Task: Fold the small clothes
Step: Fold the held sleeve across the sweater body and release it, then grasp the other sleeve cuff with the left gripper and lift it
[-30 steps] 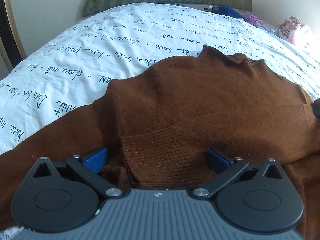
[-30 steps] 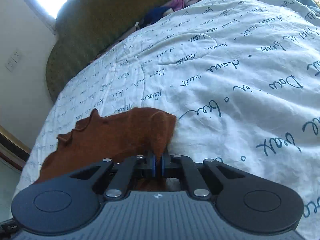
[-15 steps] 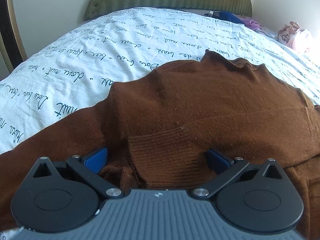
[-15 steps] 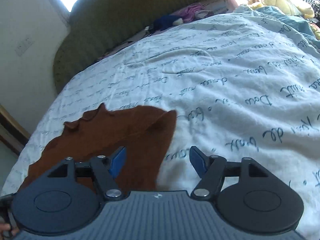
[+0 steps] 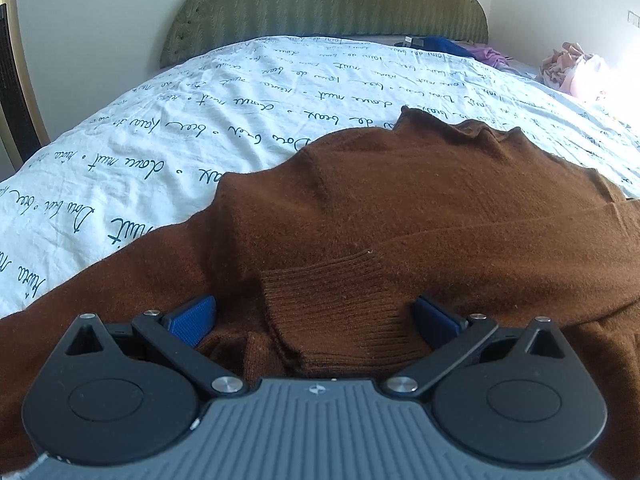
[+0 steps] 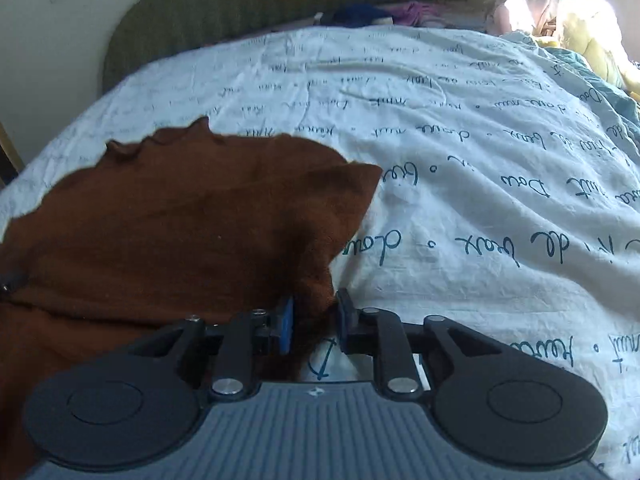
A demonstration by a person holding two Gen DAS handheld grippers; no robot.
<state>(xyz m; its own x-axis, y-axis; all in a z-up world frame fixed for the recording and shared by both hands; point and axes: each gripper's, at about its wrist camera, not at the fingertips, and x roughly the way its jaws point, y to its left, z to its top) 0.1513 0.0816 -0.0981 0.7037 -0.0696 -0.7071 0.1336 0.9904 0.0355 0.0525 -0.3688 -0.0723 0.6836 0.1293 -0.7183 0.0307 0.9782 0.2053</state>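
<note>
**Sweater spread on the bed, both my grippers at its near side**

Sweater, brown knit, lies flat on the script-printed bedsheet. My left gripper stands wide open, its blue pads either side of the ribbed cuff without pressing it. My right gripper has just been closing; its jaws are narrow, with the sweater's right edge between them, one pad touching the knit, the other just clear.

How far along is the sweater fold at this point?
Early. Done: one sleeve lies folded across the brown sweater, its ribbed cuff between the open left gripper's pads. In hand: the right gripper has just been closing around the sweater's right edge. Left: the other sleeve lies outstretched; the body remains unfolded.
</note>
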